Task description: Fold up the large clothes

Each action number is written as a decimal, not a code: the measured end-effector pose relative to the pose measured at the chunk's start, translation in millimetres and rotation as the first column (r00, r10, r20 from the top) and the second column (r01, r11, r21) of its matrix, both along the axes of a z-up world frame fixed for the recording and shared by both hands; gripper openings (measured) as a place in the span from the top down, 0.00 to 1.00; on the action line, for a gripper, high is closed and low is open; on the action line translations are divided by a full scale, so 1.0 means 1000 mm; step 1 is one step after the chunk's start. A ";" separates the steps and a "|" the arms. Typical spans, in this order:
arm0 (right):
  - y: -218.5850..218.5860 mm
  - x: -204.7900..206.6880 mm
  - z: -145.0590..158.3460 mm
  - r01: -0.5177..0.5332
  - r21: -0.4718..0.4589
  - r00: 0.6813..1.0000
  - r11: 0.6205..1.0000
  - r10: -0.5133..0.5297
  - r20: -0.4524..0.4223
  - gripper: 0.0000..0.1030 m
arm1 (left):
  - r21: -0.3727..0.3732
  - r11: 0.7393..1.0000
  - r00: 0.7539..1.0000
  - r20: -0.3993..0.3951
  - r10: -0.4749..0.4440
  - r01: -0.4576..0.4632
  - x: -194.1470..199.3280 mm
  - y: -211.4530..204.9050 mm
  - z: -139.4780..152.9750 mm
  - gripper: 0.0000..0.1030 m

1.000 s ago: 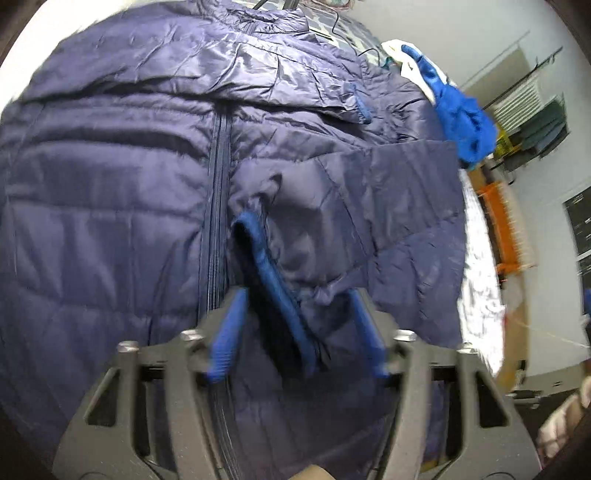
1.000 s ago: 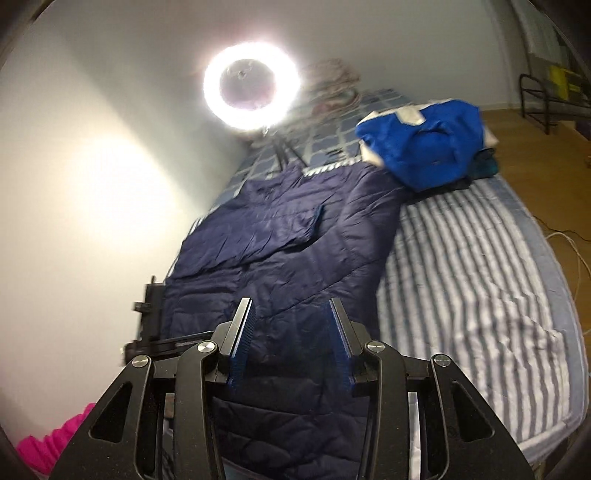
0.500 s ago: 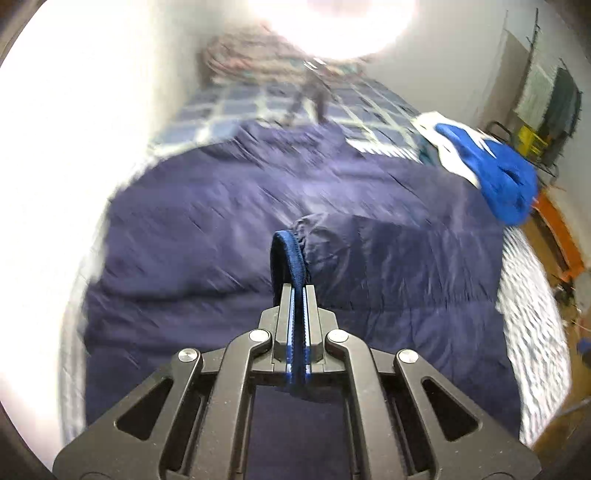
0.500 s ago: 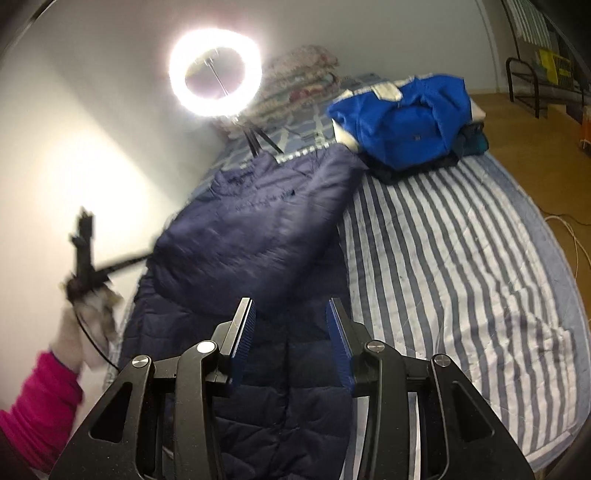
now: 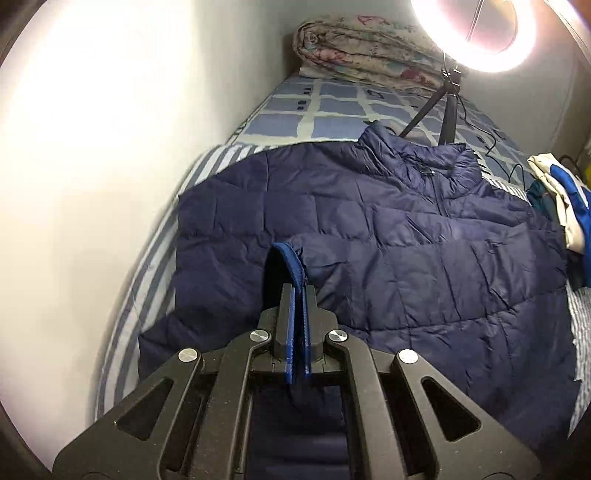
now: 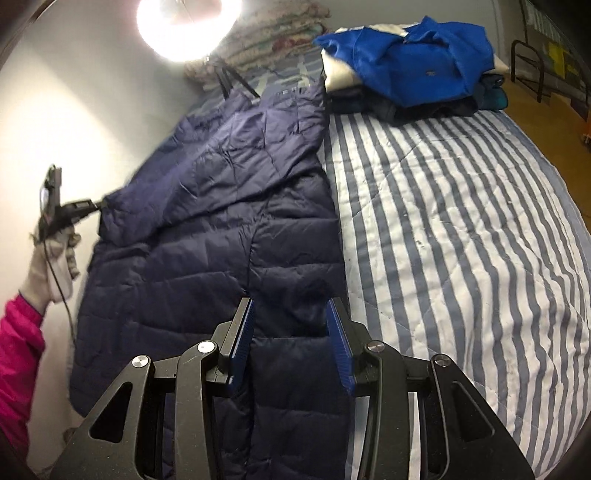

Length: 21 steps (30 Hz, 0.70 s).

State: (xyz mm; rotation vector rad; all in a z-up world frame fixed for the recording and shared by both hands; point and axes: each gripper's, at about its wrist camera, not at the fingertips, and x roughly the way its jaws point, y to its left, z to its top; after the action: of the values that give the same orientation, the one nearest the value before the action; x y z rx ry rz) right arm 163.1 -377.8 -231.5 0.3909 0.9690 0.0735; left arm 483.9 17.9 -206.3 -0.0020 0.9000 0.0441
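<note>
Now the left gripper (image 5: 297, 295) has its jaws clamped together on the blue-ribbed sleeve cuff (image 5: 290, 260) of the navy puffer jacket (image 5: 406, 251), whereas a second earlier they stood apart around that cuff. In the right wrist view this gripper appears at the left edge, held by a gloved hand (image 6: 55, 258) with a pink sleeve (image 6: 18, 354), drawing the jacket sleeve out toward the white wall (image 6: 74, 122); a second ago that sleeve lay folded across the jacket's front. The jacket lies spread along the left half of the striped bed (image 6: 461, 229), collar toward the top of the frame, near the tripod of the ring light (image 6: 188, 26). The right gripper (image 6: 290, 332) has come lower over the jacket's lower part since the earlier frame; its jaws stand apart with nothing between them. A pile of folded clothes topped by a bright blue garment (image 6: 410, 62) sits at the upper right of that view, just beside the jacket's shoulder.
</note>
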 end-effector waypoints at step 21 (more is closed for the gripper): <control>0.023 -0.032 0.004 -0.050 -0.108 0.998 0.993 0.046 -0.038 0.63 | -0.022 0.997 0.997 -0.006 0.072 -0.072 0.031 0.049 0.004 0.68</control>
State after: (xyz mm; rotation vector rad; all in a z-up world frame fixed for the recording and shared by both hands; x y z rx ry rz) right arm 131.3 -354.6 -227.3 0.2696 1.0124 0.0573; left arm 515.1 66.7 -202.4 -0.0549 0.9053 0.1009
